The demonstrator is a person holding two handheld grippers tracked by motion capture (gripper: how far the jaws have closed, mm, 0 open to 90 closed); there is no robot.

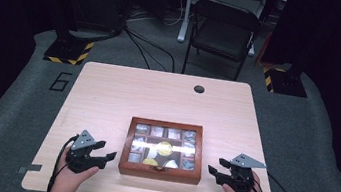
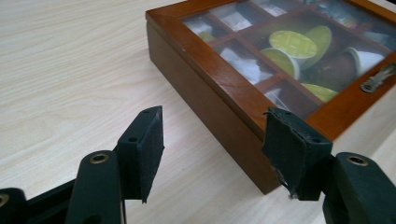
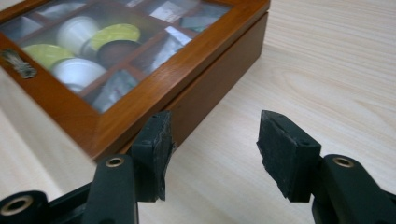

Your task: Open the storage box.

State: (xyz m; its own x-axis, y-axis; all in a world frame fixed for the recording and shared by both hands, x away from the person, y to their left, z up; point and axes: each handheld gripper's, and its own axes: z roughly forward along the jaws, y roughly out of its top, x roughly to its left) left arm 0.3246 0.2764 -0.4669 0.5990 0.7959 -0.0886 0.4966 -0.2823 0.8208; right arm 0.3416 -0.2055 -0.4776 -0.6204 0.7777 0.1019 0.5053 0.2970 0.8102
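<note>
Room: a dark space with a grey carpeted floor, a black folding chair beyond the far edge of the table, and cables trailing over the floor behind it.
Surface: a pale wooden table, bare over its far half, with a small dark grommet hole near the far edge.
Box: a brown wooden box with a glass lid sits at the middle of the near edge, square to it, between the two grippers.
Contents: under the glass, wooden dividers form small compartments holding wrapped sachets and round capsules with yellow-green tops; which compartment each capsule lies in is hard to tell.
Clasp: a small metal clasp lies on the lid's front rail, and the lid is down flat on the box.
Progress: judged from the closed lid and the grippers standing off to either side, nothing of the work on the box looks done; reaching in, taking hold and opening or moving it all seem left to do.
Left gripper: the left gripper rests near the near-left corner, just beside the box's left wall; its jaws are spread wide, holding and touching nothing.
Right gripper: the right gripper rests near the near-right corner, pointing at the box's right wall; its jaws gape just as wide, with nothing between them, one pad close by the box's corner.
</note>
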